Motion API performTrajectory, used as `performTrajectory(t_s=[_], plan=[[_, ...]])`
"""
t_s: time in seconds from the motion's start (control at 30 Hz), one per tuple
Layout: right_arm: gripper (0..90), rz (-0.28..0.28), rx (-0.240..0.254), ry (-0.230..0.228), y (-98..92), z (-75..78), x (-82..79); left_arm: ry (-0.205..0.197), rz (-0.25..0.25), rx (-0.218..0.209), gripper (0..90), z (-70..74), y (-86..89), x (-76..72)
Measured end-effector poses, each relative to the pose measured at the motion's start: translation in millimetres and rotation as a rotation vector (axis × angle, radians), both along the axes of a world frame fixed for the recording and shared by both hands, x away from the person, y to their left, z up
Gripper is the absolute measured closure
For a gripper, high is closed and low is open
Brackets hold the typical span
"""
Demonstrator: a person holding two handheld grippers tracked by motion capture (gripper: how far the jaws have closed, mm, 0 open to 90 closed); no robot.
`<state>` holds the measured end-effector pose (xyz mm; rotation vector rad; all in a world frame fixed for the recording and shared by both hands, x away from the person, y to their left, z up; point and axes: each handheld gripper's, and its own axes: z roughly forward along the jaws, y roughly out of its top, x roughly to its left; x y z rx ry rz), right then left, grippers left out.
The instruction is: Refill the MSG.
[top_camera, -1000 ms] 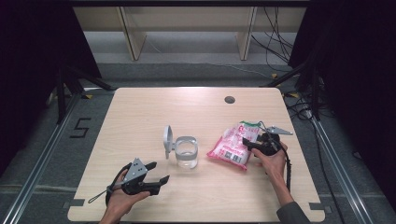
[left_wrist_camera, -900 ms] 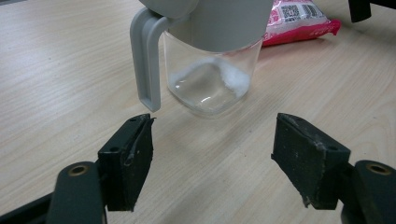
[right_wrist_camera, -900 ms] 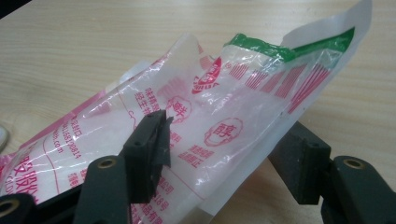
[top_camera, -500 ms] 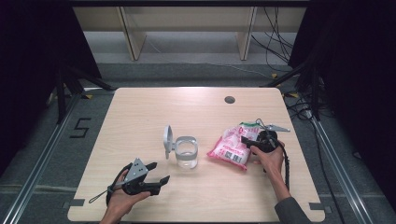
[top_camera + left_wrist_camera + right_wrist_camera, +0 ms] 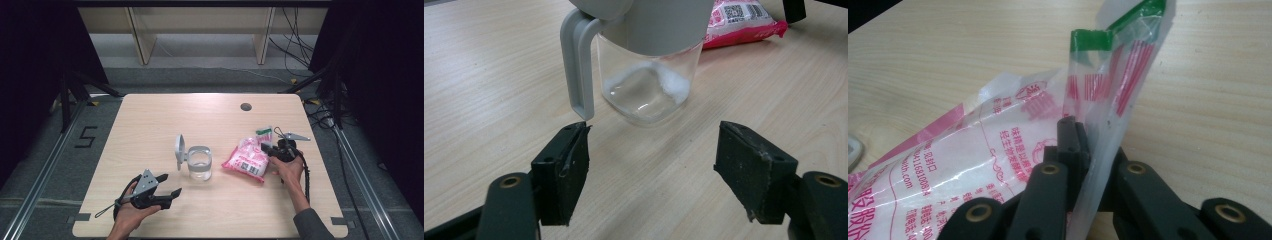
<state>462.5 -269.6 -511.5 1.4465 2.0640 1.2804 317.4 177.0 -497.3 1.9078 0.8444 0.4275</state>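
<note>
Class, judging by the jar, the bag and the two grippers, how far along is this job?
Done: the jar stands open, lid flipped up. In hand: the right gripper has just closed on the bag top. The left gripper waits open before the jar. Left, probably: opening and pouring the bag.

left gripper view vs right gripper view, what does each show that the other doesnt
Left gripper view alone: the clear jar with its grey handle, white grains at its bottom, and the left gripper with jaws open, apart from the jar. Right gripper view alone: the right gripper, jaws just closed on the bag's green-edged top. Both: the pink and white bag and the wooden table.
</note>
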Motion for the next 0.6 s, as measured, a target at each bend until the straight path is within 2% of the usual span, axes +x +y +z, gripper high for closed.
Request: performTrajectory(t_s=[0.07,0.1,0.17,0.2,0.23,0.27,0.37,0.43,0.5,0.53,0.57,0.6], plan=[[88.2,0.004,0.003,-0.007,1.1,0.5,-0.2,0.001,0.003,-0.001,29.2,-0.2,0.1,-0.1],[88.5,0.012,0.013,-0.009,0.9,1.4,-0.9,-0.001,0.0,0.024,29.2,0.1,1.5,0.4],[89.0,0.013,0.017,-0.027,2.4,2.3,-1.5,0.0,0.006,-0.009,29.3,-0.1,-0.2,-0.4],[89.1,0.011,0.001,-0.033,2.4,3.2,-1.8,0.0,0.007,-0.011,29.3,0.0,-0.2,-0.5],[89.3,-0.019,0.018,-0.001,5.8,6.3,-5.6,0.0,0.003,-0.012,29.3,0.3,0.1,-0.4],[89.4,0.017,-0.006,-0.041,3.3,7.1,-4.2,-0.003,0.007,-0.004,29.4,0.8,0.4,-0.9],[89.6,0.045,0.011,-0.061,5.1,13.5,-9.4,-0.001,0.01,-0.013,29.5,0.6,0.0,-1.2],[90.0,0.046,-0.011,-0.082,6.0,16.7,-11.5,-0.003,0.004,0.005,29.5,0.4,0.4,-1.0],[90.0,0.056,-0.012,-0.106,7.8,22.3,-16.3,-0.002,0.005,0.003,29.5,0.3,-0.6,-1.1],[90.0,0.066,-0.004,-0.109,8.8,25.5,-18.9,-0.001,-0.002,-0.011,29.5,0.2,-1.4,-1.2],[90.0,0.05,0.024,-0.096,12.4,28.8,-23.9,-0.004,-0.004,-0.008,29.5,0.5,-1.4,-1.2],[90.0,0.079,0.003,-0.137,10.8,30.7,-23.7,-0.003,-0.001,-0.007,29.5,0.6,-1.3,-1.4]])
